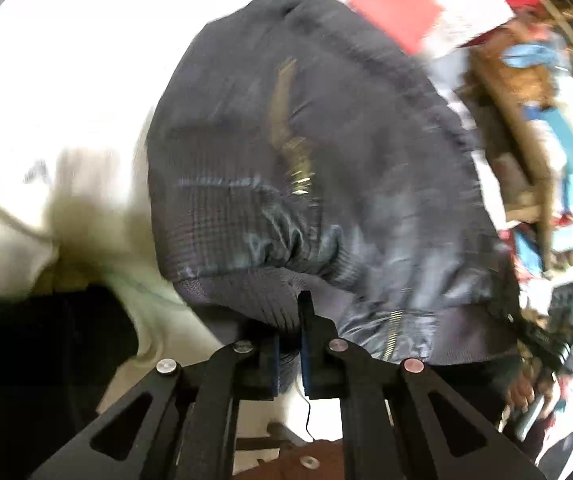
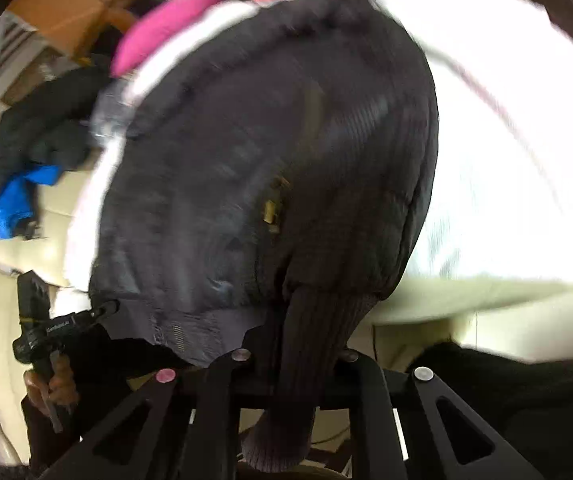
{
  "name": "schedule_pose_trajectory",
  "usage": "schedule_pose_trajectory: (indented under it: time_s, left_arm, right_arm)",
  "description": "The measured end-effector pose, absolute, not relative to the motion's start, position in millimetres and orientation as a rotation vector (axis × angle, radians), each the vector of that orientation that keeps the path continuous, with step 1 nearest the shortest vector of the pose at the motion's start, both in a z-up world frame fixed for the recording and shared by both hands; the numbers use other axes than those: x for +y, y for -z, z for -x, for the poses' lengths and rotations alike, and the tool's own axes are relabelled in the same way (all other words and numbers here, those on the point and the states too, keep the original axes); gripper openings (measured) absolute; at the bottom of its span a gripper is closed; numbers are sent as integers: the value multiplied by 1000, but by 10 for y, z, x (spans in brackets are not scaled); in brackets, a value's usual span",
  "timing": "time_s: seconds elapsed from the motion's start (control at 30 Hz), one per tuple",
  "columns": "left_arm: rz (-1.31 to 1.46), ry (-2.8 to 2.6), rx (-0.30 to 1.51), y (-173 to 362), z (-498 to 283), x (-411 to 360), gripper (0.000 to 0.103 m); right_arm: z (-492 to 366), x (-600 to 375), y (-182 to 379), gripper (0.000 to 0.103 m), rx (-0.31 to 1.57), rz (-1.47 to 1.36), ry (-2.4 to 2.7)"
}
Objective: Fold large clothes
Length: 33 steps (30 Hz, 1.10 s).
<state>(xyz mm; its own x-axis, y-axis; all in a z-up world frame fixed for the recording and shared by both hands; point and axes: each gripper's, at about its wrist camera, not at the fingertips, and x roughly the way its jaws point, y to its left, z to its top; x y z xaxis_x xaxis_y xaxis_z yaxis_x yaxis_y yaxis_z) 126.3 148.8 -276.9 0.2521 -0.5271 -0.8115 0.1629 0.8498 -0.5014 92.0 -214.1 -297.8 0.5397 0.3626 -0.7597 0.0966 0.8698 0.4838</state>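
Observation:
A dark quilted jacket (image 1: 306, 140) with a gold zipper (image 1: 298, 160) and a ribbed hem lies on a white surface (image 1: 66, 80), its near edge lifted. My left gripper (image 1: 290, 320) is shut on the ribbed hem (image 1: 246, 300) at the near edge. In the right wrist view the same jacket (image 2: 266, 160) fills the middle, and a ribbed band (image 2: 310, 340) drapes over my right gripper (image 2: 298, 360), which is shut on it with the fingertips hidden by the cloth. Each view shows the other gripper at the hem's far corner: the right gripper (image 1: 542, 332) and the left gripper (image 2: 106, 307), each held by a hand.
A red cloth (image 1: 398, 4) and a pink cloth (image 2: 166, 28) lie beyond the jacket. A dark and blue garment heap (image 2: 26, 168) and a cardboard box (image 2: 70, 12) sit off the bed. Cluttered shelves (image 1: 546, 120) stand on the other side. A black cloth (image 1: 26, 360) is close by.

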Motion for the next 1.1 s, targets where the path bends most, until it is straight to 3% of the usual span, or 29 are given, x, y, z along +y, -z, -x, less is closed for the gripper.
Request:
schedule_pose_trajectory:
  time_s: [0.2, 0.47, 0.77, 1.1]
  left_arm:
    - [365, 603, 1028, 1773, -1566, 1451, 8]
    - [391, 578, 905, 1224, -2836, 1294, 8]
    - [425, 533, 903, 1388, -4868, 947, 8]
    - [477, 461, 985, 2367, -6440, 529, 9]
  right_arm:
    - [-1064, -2265, 2263, 13, 762, -487, -251]
    - [-2004, -2388, 1709, 12, 508, -536, -162]
    - [-3964, -2845, 1546, 11, 442, -579, -11]
    - [-5703, -3337, 2290, 11, 526, -706, 111]
